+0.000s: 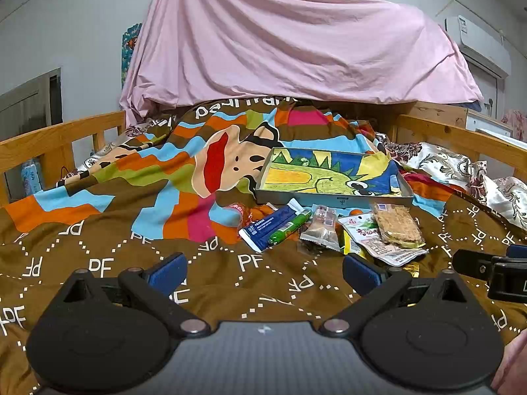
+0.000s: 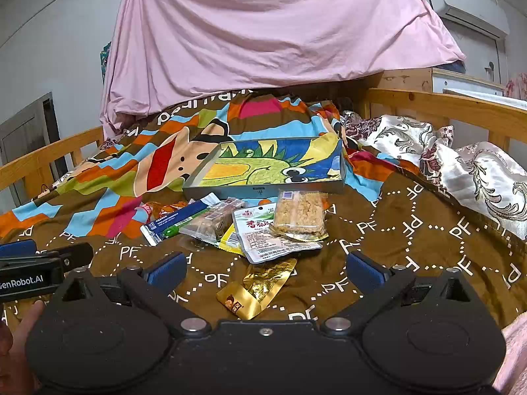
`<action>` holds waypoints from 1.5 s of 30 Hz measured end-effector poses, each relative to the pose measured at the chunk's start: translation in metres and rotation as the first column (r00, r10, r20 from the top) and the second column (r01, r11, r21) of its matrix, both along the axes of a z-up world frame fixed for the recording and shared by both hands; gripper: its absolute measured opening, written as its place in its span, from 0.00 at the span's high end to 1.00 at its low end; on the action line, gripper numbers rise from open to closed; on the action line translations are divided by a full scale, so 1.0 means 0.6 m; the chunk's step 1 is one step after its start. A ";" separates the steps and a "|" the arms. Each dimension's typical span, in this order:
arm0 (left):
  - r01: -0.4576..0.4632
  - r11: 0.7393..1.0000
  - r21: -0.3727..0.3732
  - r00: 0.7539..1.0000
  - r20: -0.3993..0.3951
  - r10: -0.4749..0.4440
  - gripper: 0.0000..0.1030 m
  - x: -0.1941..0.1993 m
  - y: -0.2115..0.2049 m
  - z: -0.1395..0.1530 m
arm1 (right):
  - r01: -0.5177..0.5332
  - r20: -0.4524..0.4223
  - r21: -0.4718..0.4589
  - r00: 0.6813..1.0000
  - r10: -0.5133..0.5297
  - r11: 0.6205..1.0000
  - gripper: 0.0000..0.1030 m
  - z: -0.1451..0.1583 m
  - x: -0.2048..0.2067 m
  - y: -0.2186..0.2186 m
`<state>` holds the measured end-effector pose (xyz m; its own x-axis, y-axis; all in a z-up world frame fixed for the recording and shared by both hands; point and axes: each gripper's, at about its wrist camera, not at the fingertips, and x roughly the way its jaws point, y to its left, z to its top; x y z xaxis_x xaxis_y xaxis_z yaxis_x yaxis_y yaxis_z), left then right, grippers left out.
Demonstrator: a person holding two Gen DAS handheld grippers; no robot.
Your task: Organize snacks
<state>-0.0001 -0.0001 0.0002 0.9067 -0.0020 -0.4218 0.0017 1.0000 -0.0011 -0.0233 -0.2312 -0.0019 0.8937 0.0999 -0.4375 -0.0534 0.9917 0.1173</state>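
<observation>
Snacks sat in 1 loose pile on the brown PF-print blanket [image 2: 411, 230], mid-bed, just in front of the tray's near wall. Tray [image 2: 263, 192]: shallow grey box lined with a crayon dinosaur drawing, nothing in it, lying further up the bed.

Pile, counted from the right wrist view: 1 blue-white stick pack [image 2: 174, 222] at the left end, 1 green tube [image 2: 173, 230] lying against it, 1 clear-wrapped brown bar [image 2: 210, 222], 1 yellow sachet [image 2: 230, 240] mostly buried, 1 white pouch with green print [image 2: 266, 238], 1 clear-wrapped crumbly oat square [image 2: 299, 214] resting on that pouch. 1 gold foil packet [image 2: 260, 286] lay apart, nearest the right gripper. Orange-red wrappers [image 2: 158, 209] at the pile's left; count unclear.

Left gripper [image 1: 265, 271]: jaws wide, nothing between, tilted down over bare blanket left of the pile. Right gripper [image 2: 265, 270]: jaws wide, tilted down, gold packet lying between the fingers, untouched. 2 grippers side by side, a bit of hand visible behind each.
</observation>
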 end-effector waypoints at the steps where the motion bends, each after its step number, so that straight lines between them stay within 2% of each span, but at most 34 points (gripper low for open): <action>1: 0.000 1.000 0.000 1.000 0.000 0.000 0.00 0.000 0.000 0.000 | 0.000 -0.001 0.000 1.000 0.000 1.000 0.00 0.000 0.000 0.000; 45: 0.009 1.000 -0.004 1.000 -0.006 -0.009 0.00 0.000 -0.009 0.000 | -0.001 -0.007 -0.003 1.000 0.001 1.000 0.00 0.004 0.003 -0.001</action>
<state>-0.0001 -0.0057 0.0001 0.9040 -0.0115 -0.4274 0.0104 0.9999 -0.0048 -0.0216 -0.2318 0.0007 0.8905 0.0989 -0.4440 -0.0531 0.9920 0.1143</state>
